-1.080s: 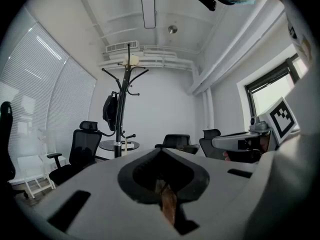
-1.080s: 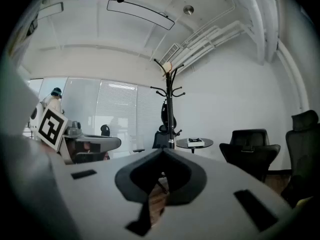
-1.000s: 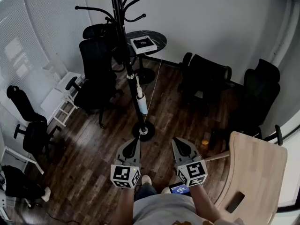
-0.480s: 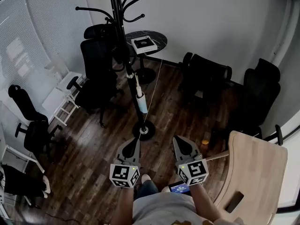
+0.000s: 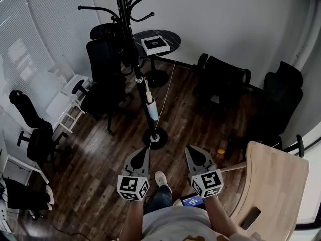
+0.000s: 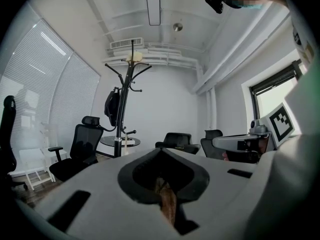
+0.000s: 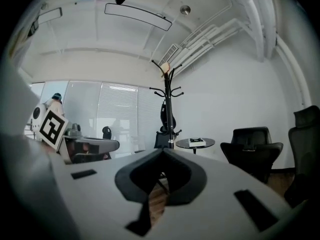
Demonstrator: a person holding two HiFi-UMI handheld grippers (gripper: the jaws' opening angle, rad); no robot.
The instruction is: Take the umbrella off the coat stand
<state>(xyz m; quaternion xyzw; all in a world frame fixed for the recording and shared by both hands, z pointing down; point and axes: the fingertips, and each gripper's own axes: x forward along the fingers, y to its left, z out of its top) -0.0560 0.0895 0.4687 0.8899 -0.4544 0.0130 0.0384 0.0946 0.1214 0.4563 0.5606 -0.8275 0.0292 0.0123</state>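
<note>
The umbrella (image 5: 151,109) hangs folded on the coat stand (image 5: 131,59), low against the pole, its pale handle uppermost and its tip pointing down toward the round base. It hangs close in, so a hold on the handle or the upper shaft looks like the natural way to lift it free.

The left gripper (image 5: 145,151) and the right gripper (image 5: 191,150) are held side by side at the near edge of the scene, low in front of the person and well apart from the stand. Each gripper's own view shows its jaws clenched together with nothing between them, only wooden floor behind the slit. Both point toward the stand, which suggests an approach not yet begun; the jaws will need to part before either can take the umbrella.

A dark bag (image 6: 109,107) hangs higher on the stand; what it holds cannot be seen. On the round table (image 5: 173,38) at the far side lies a flat white-edged box (image 5: 154,45), and whether anything is in it cannot be told.
</note>
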